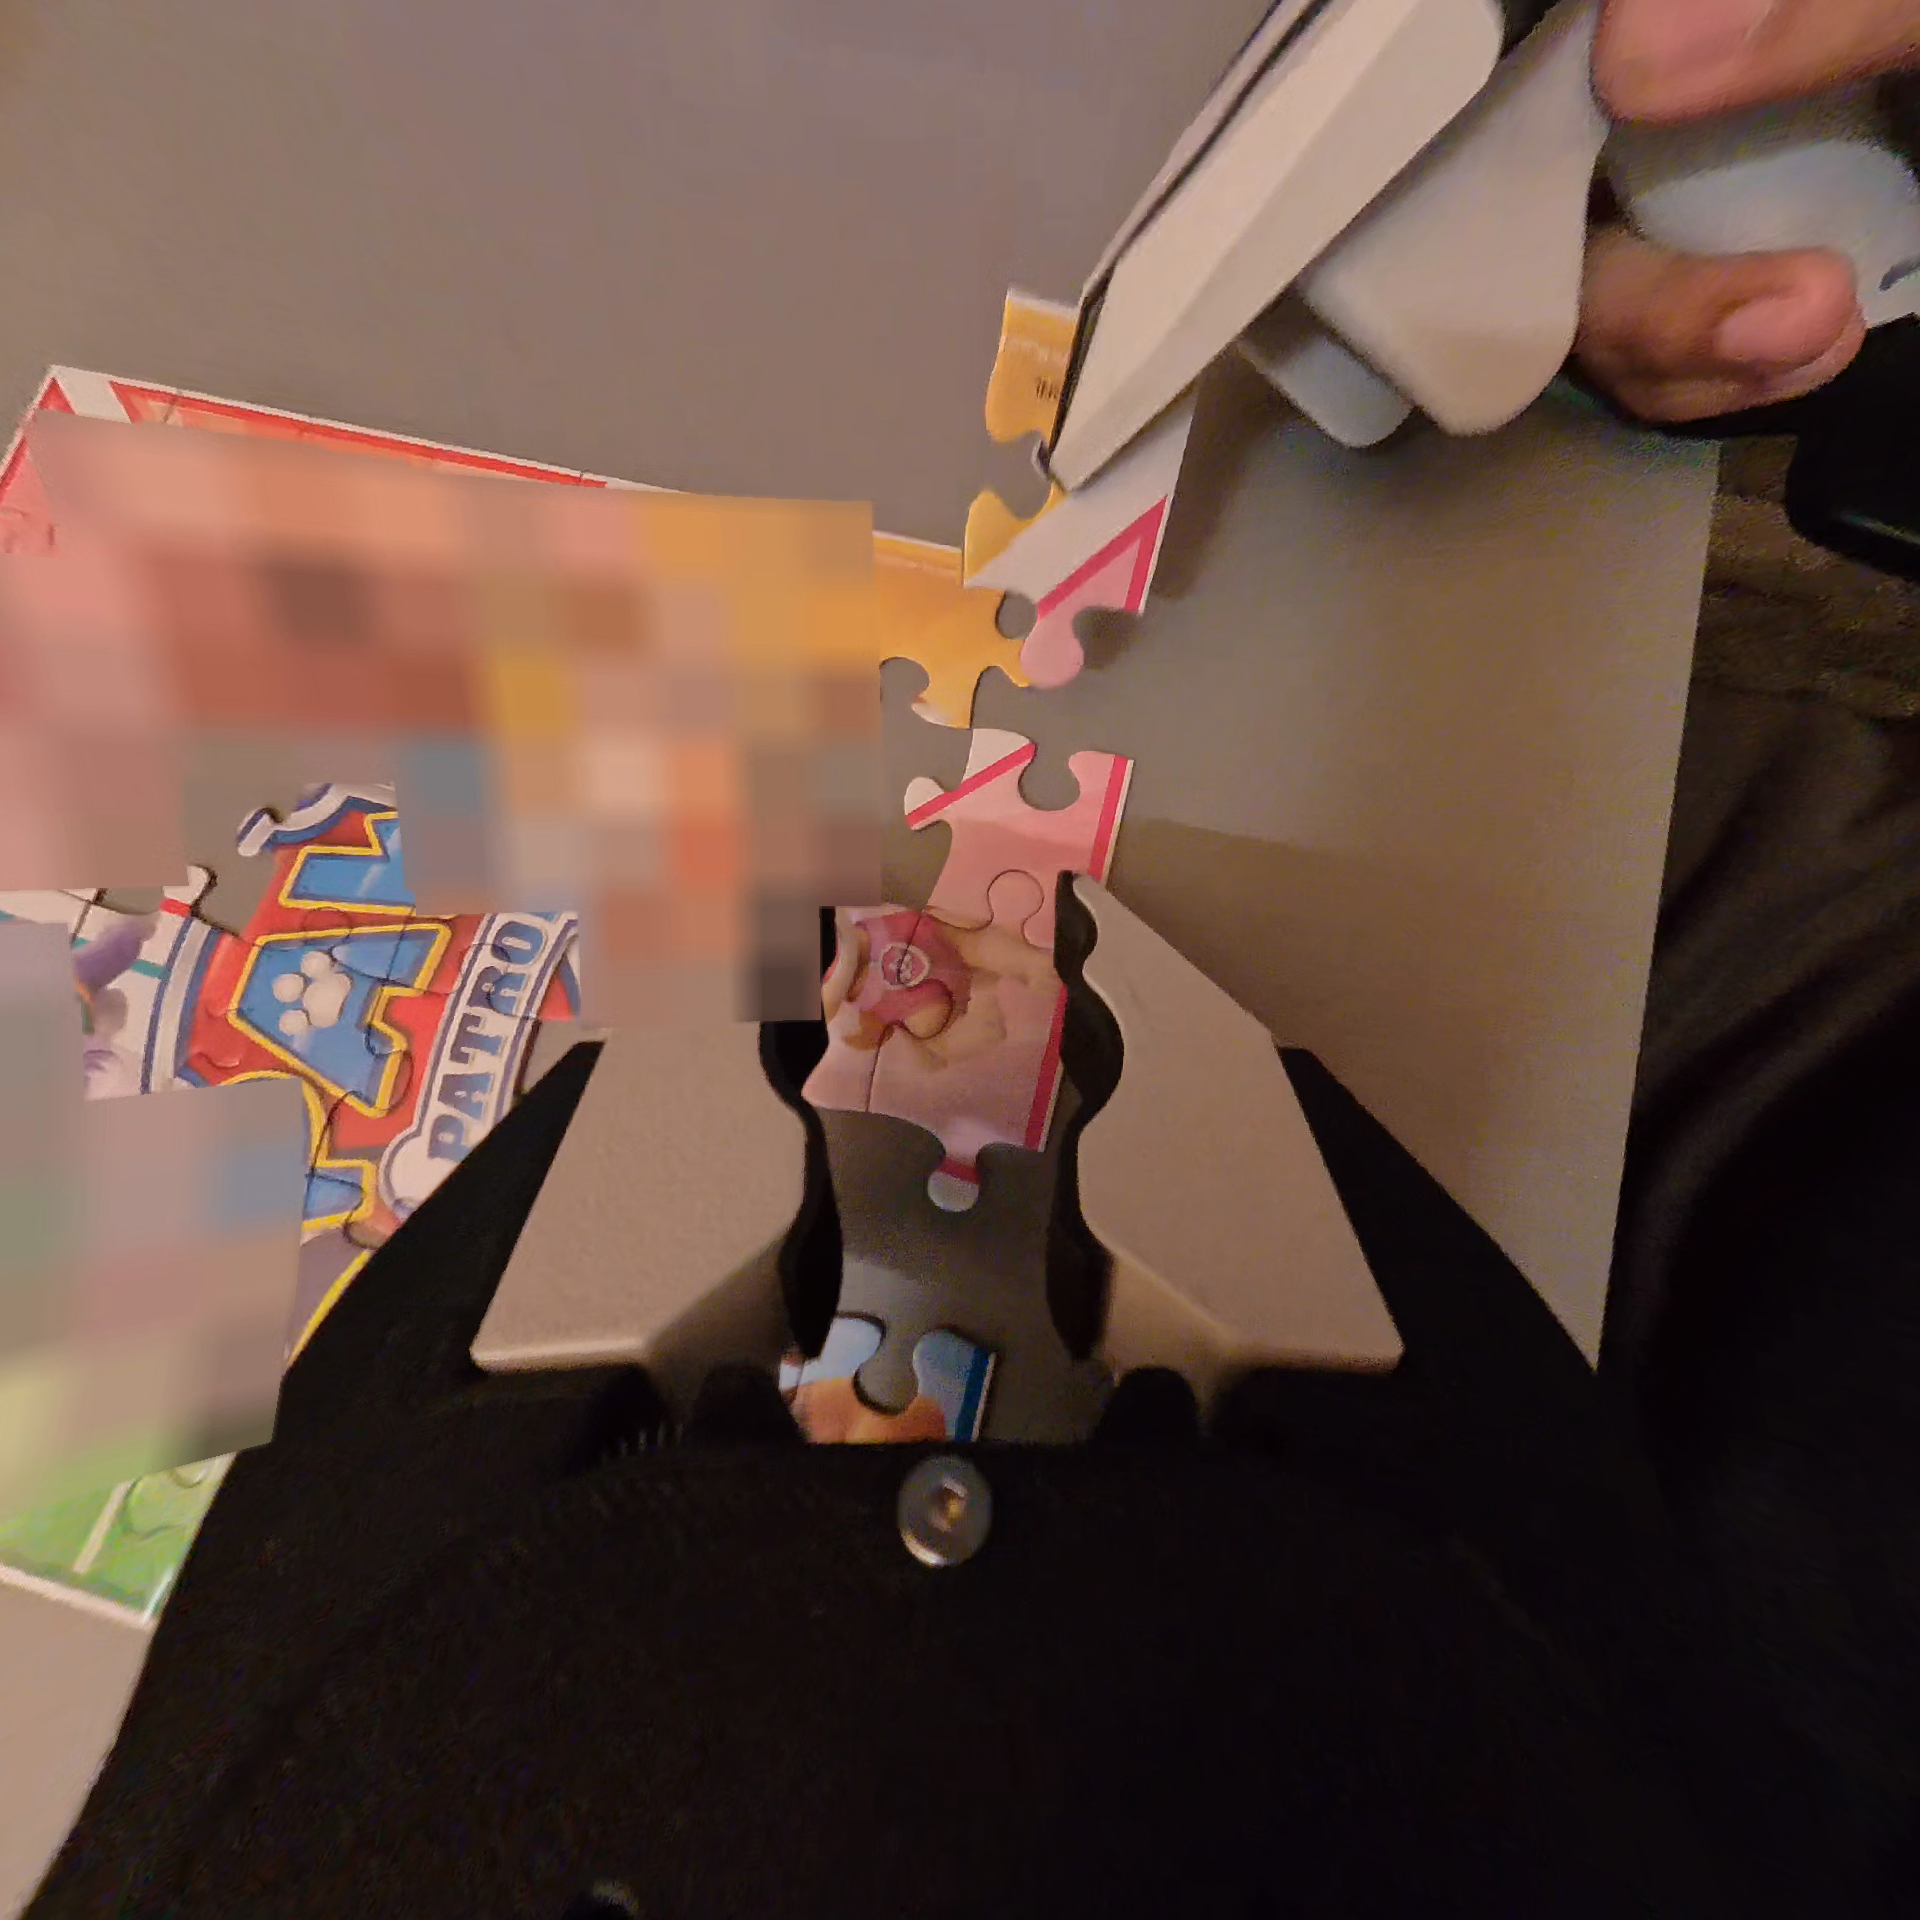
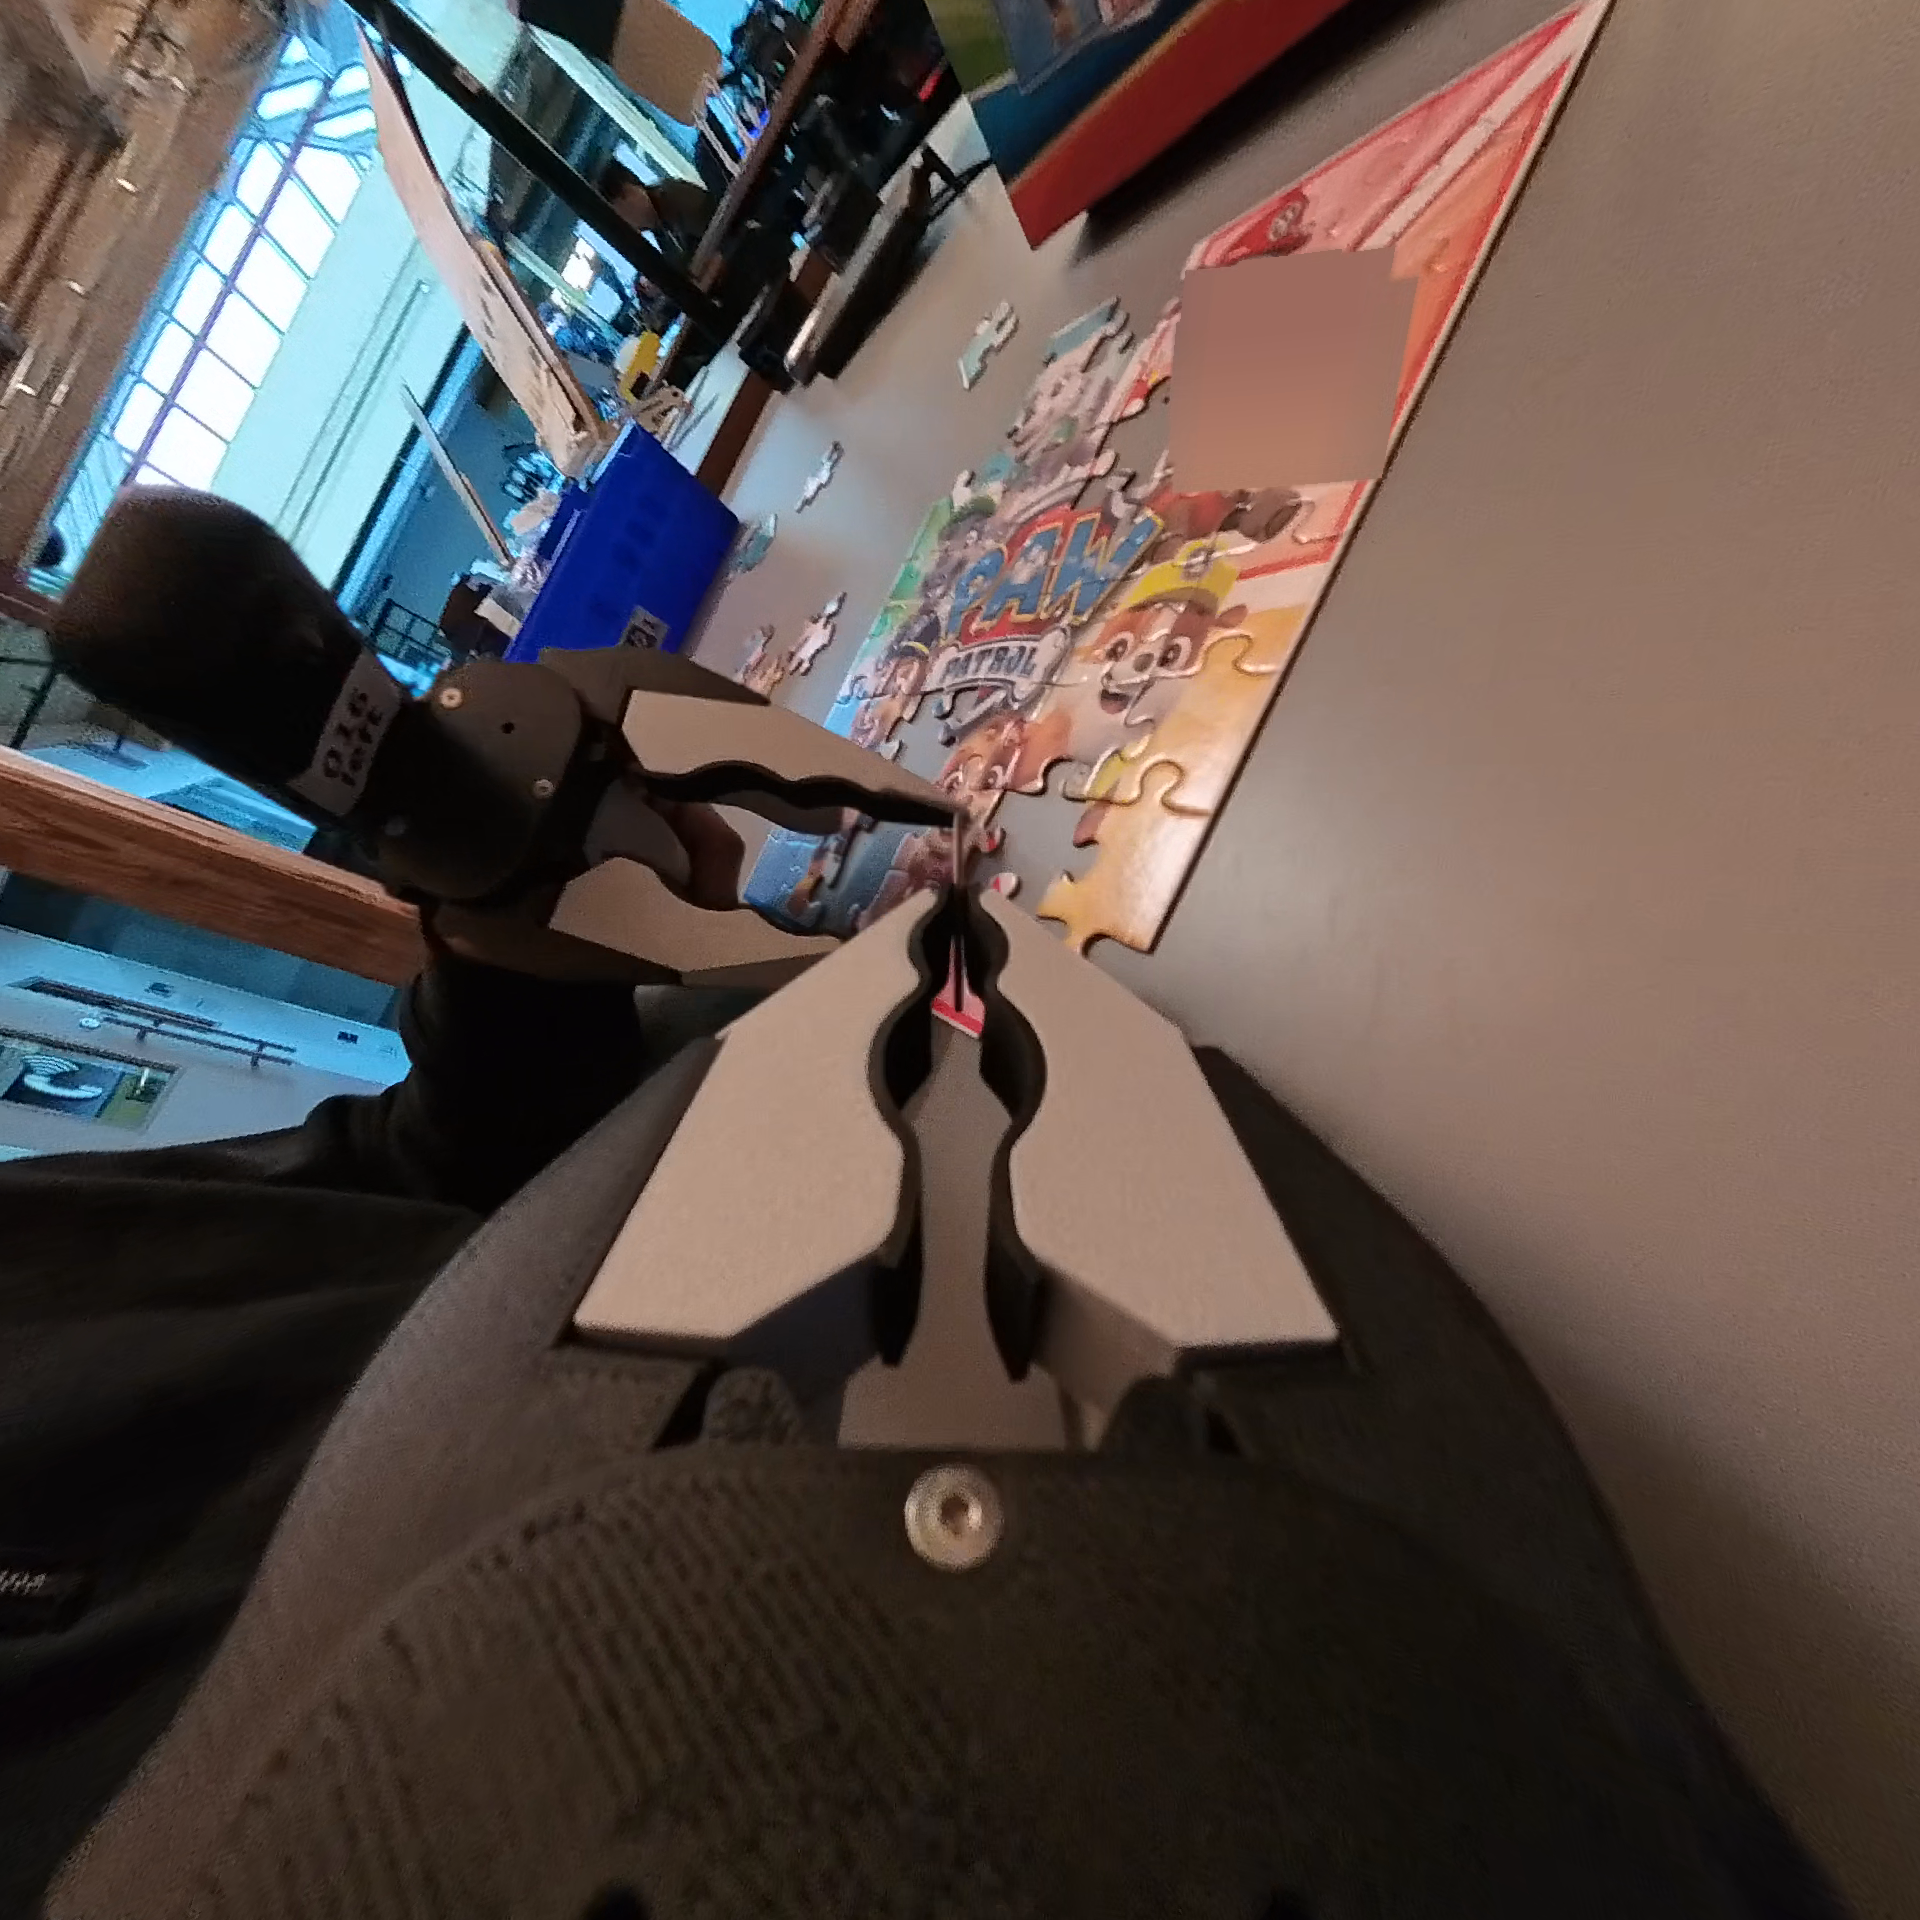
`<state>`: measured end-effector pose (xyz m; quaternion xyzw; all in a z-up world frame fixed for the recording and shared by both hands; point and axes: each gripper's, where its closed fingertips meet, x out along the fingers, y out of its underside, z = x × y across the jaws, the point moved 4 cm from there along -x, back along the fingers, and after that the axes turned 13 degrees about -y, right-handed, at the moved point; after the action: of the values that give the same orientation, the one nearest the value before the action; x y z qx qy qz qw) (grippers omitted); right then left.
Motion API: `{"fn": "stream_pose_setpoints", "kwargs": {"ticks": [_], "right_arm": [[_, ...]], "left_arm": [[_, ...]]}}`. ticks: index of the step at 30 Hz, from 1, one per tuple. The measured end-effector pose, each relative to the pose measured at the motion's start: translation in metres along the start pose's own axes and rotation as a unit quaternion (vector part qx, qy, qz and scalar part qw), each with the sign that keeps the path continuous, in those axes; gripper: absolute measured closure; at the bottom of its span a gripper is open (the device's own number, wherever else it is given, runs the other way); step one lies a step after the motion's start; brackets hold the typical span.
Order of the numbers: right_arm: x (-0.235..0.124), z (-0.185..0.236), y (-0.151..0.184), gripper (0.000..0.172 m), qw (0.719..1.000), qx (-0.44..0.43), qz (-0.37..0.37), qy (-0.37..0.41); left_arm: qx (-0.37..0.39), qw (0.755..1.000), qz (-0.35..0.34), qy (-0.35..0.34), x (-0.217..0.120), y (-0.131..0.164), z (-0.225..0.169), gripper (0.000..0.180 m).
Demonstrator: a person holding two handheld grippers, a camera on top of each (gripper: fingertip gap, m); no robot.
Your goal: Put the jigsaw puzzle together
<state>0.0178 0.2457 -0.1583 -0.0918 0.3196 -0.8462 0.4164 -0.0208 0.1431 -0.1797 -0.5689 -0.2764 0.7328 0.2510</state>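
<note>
The partly joined puzzle (image 1: 343,997) lies flat on the grey table (image 1: 520,208); it also shows in the right wrist view (image 2: 1049,644). My left gripper (image 1: 945,935) is open, and its fingers straddle a pink joined section (image 1: 966,997) at the puzzle's right edge. A mosaic patch hides its left fingertip. It also shows in the right wrist view (image 2: 904,873). My right gripper (image 2: 956,904) is shut on a pink border piece (image 2: 958,1013). In the left wrist view the right gripper (image 1: 1023,520) holds that pink piece (image 1: 1107,587) beside a yellow piece (image 1: 945,634), just above the pink section.
Another yellow piece (image 1: 1023,364) lies partly under the right gripper. Loose pieces (image 2: 821,473) lie beyond the puzzle. A red-edged box (image 2: 1143,156) stands at the far end and a blue bin (image 2: 623,540) off the table. The table edge (image 1: 1662,831) runs close on the right. The gap from one gripper's tips to the other's is roughly 7 centimeters.
</note>
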Motion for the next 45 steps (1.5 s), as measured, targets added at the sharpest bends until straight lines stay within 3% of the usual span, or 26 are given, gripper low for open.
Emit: {"fn": "stream_pose_setpoints", "kwargs": {"ticks": [6,10,17,29,35,45], "right_arm": [[0.011,-0.003,0.006,0.17,0.999,0.024,0.027,-0.004],[0.011,-0.004,0.005,0.143,0.999,0.018,0.036,0.004],[-0.011,-0.006,-0.018,0.126,0.989,-0.121,0.02,0.082],[0.012,0.001,0.01,0.139,0.943,-0.265,0.164,0.114],[0.019,0.006,0.02,0.144,0.92,-0.319,0.199,0.108],[0.022,-0.004,0.025,0.162,0.904,-0.327,0.229,0.156]], "left_arm": [[-0.031,0.999,-0.009,0.013,0.002,0.002,0.0,0.139],[-0.02,1.0,-0.02,0.001,0.003,0.002,0.003,0.139],[-0.006,1.0,-0.026,-0.015,0.003,0.002,0.005,0.139],[-0.02,1.0,-0.019,-0.002,0.004,0.002,0.006,0.139],[-0.02,1.0,-0.019,-0.002,0.004,0.002,0.006,0.139],[-0.022,1.0,-0.017,0.001,0.004,0.003,0.006,0.14]]}}
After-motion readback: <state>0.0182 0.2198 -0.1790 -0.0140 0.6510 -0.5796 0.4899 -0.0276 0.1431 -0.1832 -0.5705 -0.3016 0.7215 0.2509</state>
